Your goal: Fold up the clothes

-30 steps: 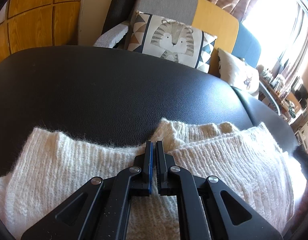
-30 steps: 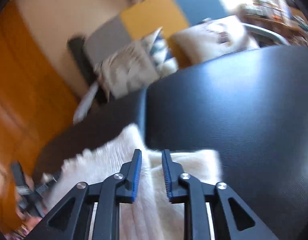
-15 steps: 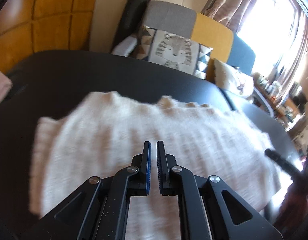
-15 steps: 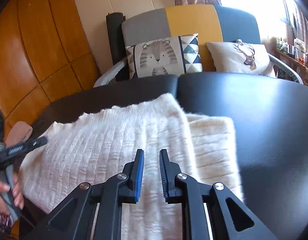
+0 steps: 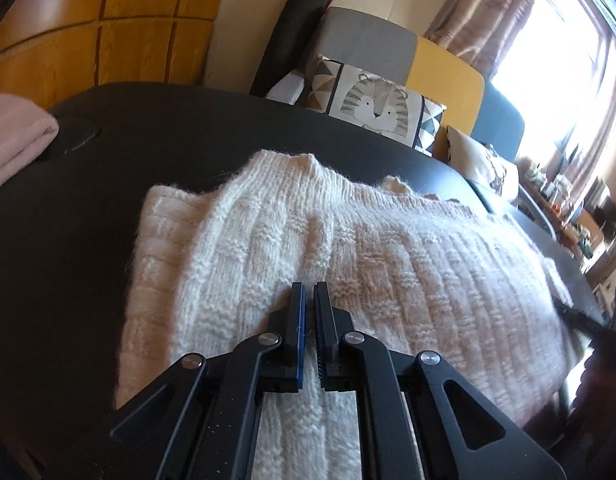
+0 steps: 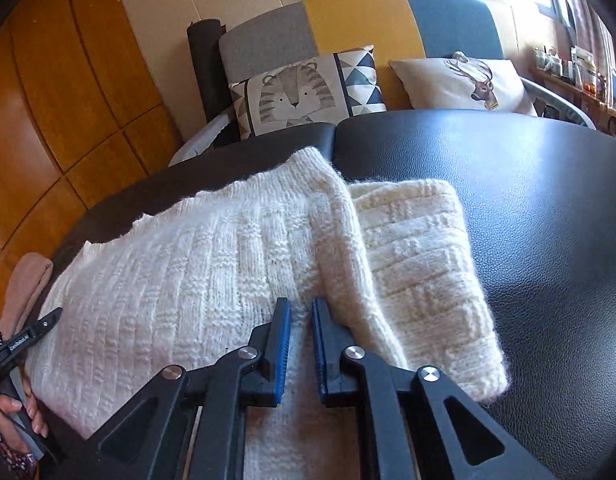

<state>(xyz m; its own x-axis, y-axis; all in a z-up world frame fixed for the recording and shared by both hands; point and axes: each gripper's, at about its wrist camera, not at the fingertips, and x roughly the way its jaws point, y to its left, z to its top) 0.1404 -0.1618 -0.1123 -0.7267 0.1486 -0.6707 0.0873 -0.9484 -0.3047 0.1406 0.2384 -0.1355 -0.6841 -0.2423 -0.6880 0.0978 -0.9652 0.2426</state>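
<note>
Left black two-finger gripper nearly closed, empty, above cream ribbed knit sweater on black leather surface; right gripper closing, nothing between pads.

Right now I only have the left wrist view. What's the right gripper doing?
Observer: Right gripper hangs over the cream sweater. Its jaws are closing, and there is no knit pinched between them.
Operator: What about the sweater's right end?
Observer: A lower layer sticks out to the right from under a folded-over flap.
Operator: Anything past the left end?
Observer: A hand shows at the lower-left corner, just beyond the sweater's left end.
</note>
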